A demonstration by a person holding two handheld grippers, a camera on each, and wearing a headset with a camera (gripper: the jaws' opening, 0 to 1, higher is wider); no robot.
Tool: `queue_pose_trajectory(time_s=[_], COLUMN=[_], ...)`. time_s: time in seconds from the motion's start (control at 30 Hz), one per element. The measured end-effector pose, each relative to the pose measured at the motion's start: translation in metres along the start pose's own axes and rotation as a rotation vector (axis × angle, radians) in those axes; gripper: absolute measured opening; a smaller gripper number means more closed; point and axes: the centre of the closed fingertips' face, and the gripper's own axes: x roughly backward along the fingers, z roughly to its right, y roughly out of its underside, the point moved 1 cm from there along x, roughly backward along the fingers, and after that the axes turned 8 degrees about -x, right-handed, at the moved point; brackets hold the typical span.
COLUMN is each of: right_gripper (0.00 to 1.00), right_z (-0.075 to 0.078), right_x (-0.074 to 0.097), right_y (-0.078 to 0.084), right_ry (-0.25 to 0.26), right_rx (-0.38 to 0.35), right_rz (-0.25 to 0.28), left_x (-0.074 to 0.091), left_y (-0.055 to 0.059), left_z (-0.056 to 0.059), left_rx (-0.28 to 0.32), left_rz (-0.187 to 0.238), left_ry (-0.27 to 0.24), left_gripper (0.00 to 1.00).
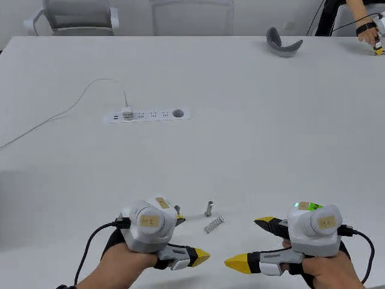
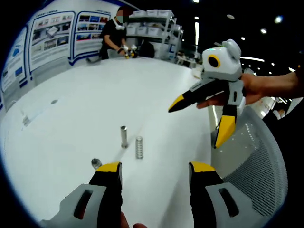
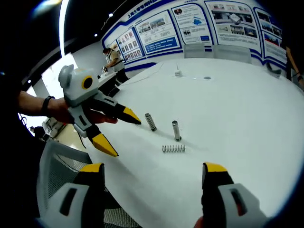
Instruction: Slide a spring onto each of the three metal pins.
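Note:
A bare metal pin (image 1: 209, 208) stands upright on the white table (image 1: 240, 132), with a loose spring (image 1: 213, 224) lying just in front of it. A second pin (image 1: 177, 209) peeks out from behind my left gripper (image 1: 191, 238); in the right gripper view this pin (image 3: 150, 122) seems to wear a spring. My left gripper (image 2: 156, 168) is open and empty, its jaws pointing at the bare pin (image 2: 124, 137) and the spring (image 2: 139, 147). My right gripper (image 1: 251, 242) is also open and empty, facing the spring (image 3: 173, 148) and the bare pin (image 3: 176, 130).
A white power strip (image 1: 147, 114) with a plug and cable lies mid-table. A grey curved object (image 1: 284, 43) rests at the far edge, near another person's hand (image 1: 367, 30). Chairs stand behind the table. The table's near edge runs just below the grippers.

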Motion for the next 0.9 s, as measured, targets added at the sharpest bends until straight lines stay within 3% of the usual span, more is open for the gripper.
queue_pose_trajectory(time_s=[0.3,0.67,0.9], right_gripper=[0.86,0.86,0.86], right_z=[0.004,0.006,0.010], right_x=[0.003,0.006,0.008], right_y=[0.000,0.006,0.008], right_ry=[0.008,0.008,0.012], right_rx=[-0.017,-0.042,-0.049], right_rz=[0.012,0.015,0.011], left_x=[-0.034,-0.063,-0.070], left_y=[0.004,0.016,0.013], left_z=[-0.010,-0.021,-0.027], left_rx=[0.021,0.093,0.118], left_rz=[-0.038,-0.067,-0.040], left_ry=[-0.045,-0.099,-0.128], left_gripper=[0.43,0.36,0.27])
